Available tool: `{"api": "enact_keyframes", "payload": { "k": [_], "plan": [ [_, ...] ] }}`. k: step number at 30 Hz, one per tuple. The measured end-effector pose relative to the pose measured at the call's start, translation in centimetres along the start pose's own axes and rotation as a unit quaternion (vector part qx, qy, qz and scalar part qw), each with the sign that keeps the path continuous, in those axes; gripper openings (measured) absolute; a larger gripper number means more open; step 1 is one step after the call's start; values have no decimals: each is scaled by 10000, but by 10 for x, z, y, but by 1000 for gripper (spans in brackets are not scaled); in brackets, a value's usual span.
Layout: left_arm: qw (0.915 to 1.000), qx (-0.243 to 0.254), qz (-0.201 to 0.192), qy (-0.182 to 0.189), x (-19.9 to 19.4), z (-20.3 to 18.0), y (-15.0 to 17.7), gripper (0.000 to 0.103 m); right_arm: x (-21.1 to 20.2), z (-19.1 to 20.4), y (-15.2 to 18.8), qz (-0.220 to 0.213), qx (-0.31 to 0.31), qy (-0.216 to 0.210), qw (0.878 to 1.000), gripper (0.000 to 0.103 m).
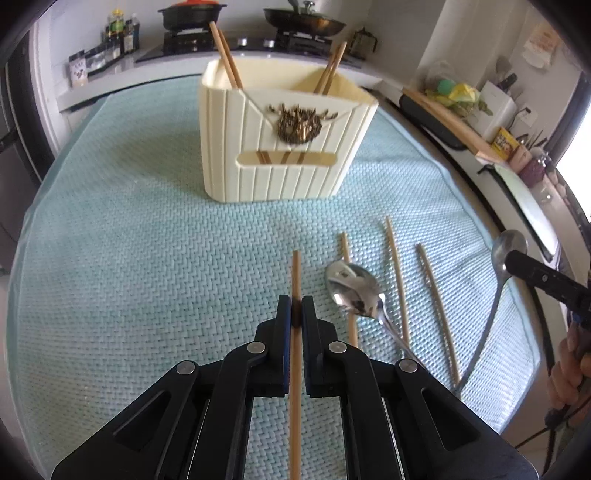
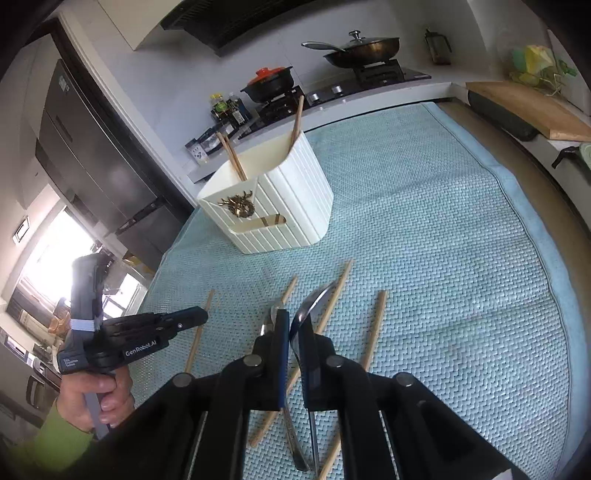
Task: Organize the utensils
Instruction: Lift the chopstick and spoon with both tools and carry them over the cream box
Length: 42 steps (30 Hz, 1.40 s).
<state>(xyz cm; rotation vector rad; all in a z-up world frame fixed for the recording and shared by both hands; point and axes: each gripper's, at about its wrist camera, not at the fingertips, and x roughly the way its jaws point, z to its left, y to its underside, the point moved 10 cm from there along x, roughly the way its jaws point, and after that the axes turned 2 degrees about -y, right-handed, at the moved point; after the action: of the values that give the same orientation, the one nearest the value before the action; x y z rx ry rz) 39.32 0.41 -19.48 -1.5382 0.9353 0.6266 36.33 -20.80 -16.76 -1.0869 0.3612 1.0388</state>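
A cream ribbed utensil holder [image 1: 280, 147] [image 2: 273, 210] stands on the light-blue mat [image 1: 129, 258] with several chopsticks in it. My left gripper [image 1: 295, 306] is shut on a wooden chopstick [image 1: 295, 266], held over the mat in front of the holder; it also shows in the right wrist view [image 2: 199, 317]. My right gripper [image 2: 293, 325] is shut on a metal spoon [image 2: 314, 302] [image 1: 506, 247], lifted above the mat. Another spoon [image 1: 354, 288] [image 2: 275, 310] and three loose chopsticks [image 1: 395, 266] [image 2: 376, 325] lie on the mat.
A stove with a black pot [image 1: 192, 14] and a lidded wok [image 1: 303, 18] stands behind the mat. Bottles [image 1: 118, 29] sit at the back left. A cutting board [image 2: 528, 107] and a black tray [image 1: 432, 118] lie along the right counter.
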Motion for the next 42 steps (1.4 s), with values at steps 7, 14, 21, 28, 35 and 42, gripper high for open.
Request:
{"api": "enact_keyframes", "payload": {
  "k": [7,14,21,28,35,42],
  "plan": [
    [9967,33,-803,119,-77,2,-24,3,-33,28,-8,-370,-369,46,9986,5],
    [9907,92,-1348,174,-122,-7,-32,3,-55,54,-11,-627,-649,56,9959,4],
    [9851,64,-1707,212,-149,-7,-34,3,-73,74,-15,-850,-788,9,9933,4],
    [9817,63,-1884,256,-165,-10,-33,3,-85,87,-17,-940,-763,-128,9926,4],
    [9787,91,-2032,280,-178,-13,-38,3,-93,95,-27,-1024,-696,-308,9918,4],
    [9757,93,-2173,266,-189,-13,-46,3,-95,108,-40,-1131,-748,-438,9898,4]
  ]
}}
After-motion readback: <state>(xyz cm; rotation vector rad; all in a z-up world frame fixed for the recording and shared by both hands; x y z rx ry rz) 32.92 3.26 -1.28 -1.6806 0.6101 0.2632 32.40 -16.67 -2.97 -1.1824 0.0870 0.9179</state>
